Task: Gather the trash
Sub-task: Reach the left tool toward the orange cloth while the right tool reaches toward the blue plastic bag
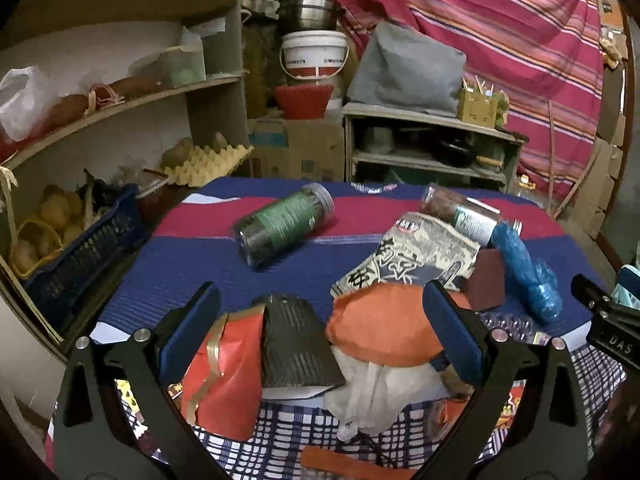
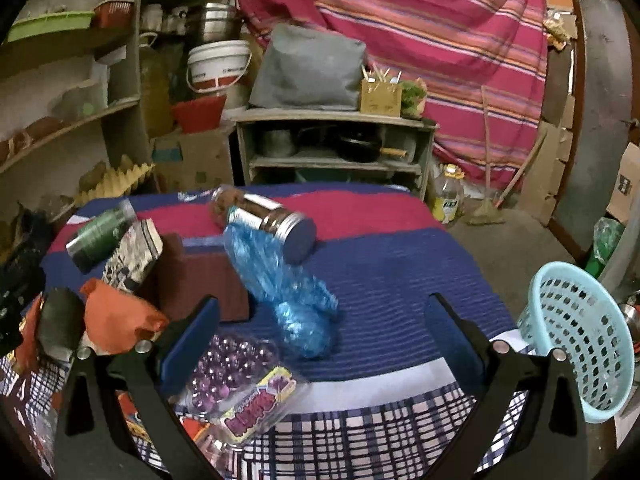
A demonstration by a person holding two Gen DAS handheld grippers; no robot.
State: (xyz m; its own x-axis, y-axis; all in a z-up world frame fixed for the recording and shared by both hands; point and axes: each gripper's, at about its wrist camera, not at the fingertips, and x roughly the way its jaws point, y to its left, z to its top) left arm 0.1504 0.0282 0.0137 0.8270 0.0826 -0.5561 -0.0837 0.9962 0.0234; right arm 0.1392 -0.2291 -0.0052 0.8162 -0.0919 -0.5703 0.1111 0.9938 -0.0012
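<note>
Trash lies on a table under a striped cloth (image 1: 192, 264). My left gripper (image 1: 320, 320) is open above a red packet (image 1: 228, 372), a black ribbed wrapper (image 1: 296, 344) and an orange wrapper (image 1: 380, 328). A printed packet (image 1: 412, 256), a green-label jar (image 1: 284, 222) and a blue plastic bag (image 1: 524, 272) lie beyond. My right gripper (image 2: 320, 328) is open over the blue bag (image 2: 288, 292) and a clear tray of purple balls (image 2: 240, 372). A light blue basket (image 2: 580, 340) stands at the table's right edge.
A second jar (image 2: 272, 220) and a dark red box (image 2: 204, 280) lie mid-table. Shelves with an egg tray (image 1: 208, 160) and a blue crate (image 1: 84, 256) stand left. A low shelf (image 1: 432, 144), buckets and a striped curtain are behind.
</note>
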